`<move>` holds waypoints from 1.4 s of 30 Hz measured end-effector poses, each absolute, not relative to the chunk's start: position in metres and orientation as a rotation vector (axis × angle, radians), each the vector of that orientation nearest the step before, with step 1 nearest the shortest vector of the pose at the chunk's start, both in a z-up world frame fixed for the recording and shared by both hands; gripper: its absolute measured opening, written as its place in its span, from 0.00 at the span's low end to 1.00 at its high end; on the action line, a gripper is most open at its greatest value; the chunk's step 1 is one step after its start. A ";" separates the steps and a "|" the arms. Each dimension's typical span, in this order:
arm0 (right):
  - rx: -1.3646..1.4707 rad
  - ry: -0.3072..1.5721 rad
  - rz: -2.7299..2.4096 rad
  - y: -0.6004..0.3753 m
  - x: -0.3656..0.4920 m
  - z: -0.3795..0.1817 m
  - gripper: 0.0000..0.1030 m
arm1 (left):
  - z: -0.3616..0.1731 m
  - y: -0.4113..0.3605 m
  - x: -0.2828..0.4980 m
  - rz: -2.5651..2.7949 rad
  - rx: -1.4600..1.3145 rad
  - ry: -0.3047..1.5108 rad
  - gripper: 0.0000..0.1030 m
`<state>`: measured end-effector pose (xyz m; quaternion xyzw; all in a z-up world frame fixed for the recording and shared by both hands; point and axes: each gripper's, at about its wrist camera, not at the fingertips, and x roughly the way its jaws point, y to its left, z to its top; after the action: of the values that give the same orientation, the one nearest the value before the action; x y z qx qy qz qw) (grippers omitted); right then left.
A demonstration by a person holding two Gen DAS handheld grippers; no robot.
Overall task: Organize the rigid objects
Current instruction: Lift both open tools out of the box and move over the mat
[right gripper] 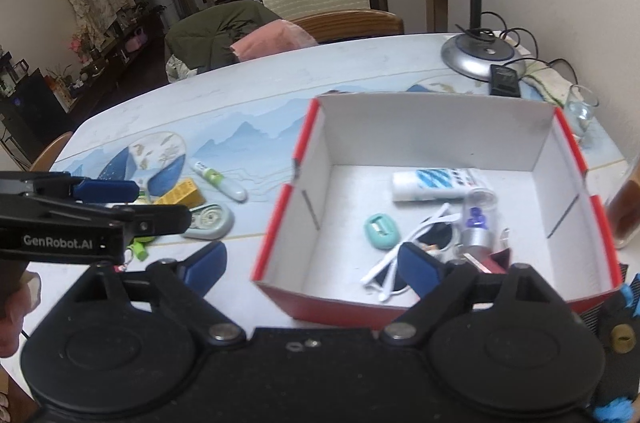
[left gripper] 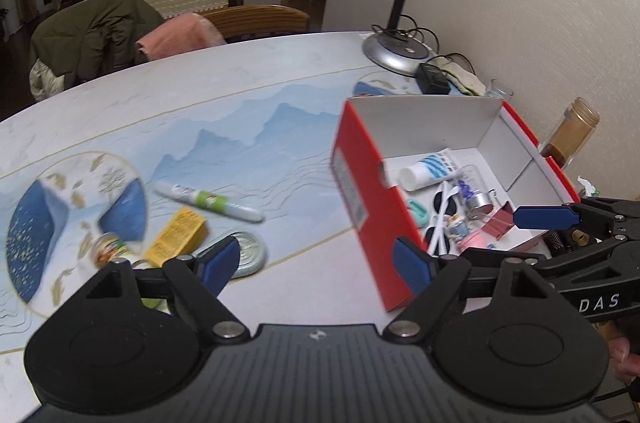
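A pale table (right gripper: 260, 95) printed with blue mountains held a red cardboard box (right gripper: 276, 219) with a white inside, standing open toward the wall side. In the box lay a white tube with blue stripes (right gripper: 424, 185), a small teal oval case (right gripper: 382, 231), white-framed sunglasses (right gripper: 416, 243), a clear little bottle with a silver cap (right gripper: 478, 219) and a dark pink clip (left gripper: 500, 221), all close together near the box's front right corner.

Out on the table, to the left of the box and well apart from it, sat a white and green pen (left gripper: 208, 201), a yellow carton (left gripper: 176, 237), a grey correction tape holder (left gripper: 246, 255) just beside the carton, and a small round tin (left gripper: 108, 249), blurred.

The left gripper (left gripper: 314, 265) hung above the table by the box's near left corner, its blue-padded jaws spread wide and holding nothing; the red box wall showed between them without touching either pad. The right gripper (right gripper: 310, 267) hung at the box's front edge, jaws likewise spread wide and empty, one blue pad over the table outside the box, the other over the sunglasses.

At the far end a desk lamp (right gripper: 480, 57) with a silver base stood beside a black adapter (right gripper: 504, 79) and a drinking glass (right gripper: 582, 111). A brown bottle (left gripper: 570, 137) stood behind the box by the wall. A chair beyond the table carried a green coat (left gripper: 96, 31) and a pink cloth (left gripper: 180, 33)
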<state>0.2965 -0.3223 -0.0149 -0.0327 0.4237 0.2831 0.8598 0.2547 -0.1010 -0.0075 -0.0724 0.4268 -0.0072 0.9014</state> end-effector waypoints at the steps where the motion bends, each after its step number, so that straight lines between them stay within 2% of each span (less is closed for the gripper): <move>1: -0.070 0.891 0.594 -0.318 0.294 -0.015 0.91 | -0.008 -0.095 0.252 -0.012 -0.154 0.885 0.82; 8: -0.076 0.903 0.601 -0.284 0.280 -0.019 0.91 | -0.016 -0.057 0.232 -0.001 -0.177 0.900 0.84; 12: -0.082 0.910 0.600 -0.266 0.274 -0.022 0.91 | -0.025 -0.035 0.222 0.015 -0.194 0.890 0.97; 27: -0.137 0.945 0.591 -0.192 0.269 -0.040 0.91 | -0.074 0.039 0.184 0.089 -0.204 0.916 0.98; 42: -0.310 0.980 0.627 -0.126 0.285 -0.091 0.90 | -0.110 0.062 0.163 0.118 -0.162 0.944 0.98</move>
<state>0.2851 -0.1258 -0.0915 -0.1460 0.4609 0.2949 0.8242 0.1632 0.0624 -0.1101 -0.0777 0.4538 0.0567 0.8859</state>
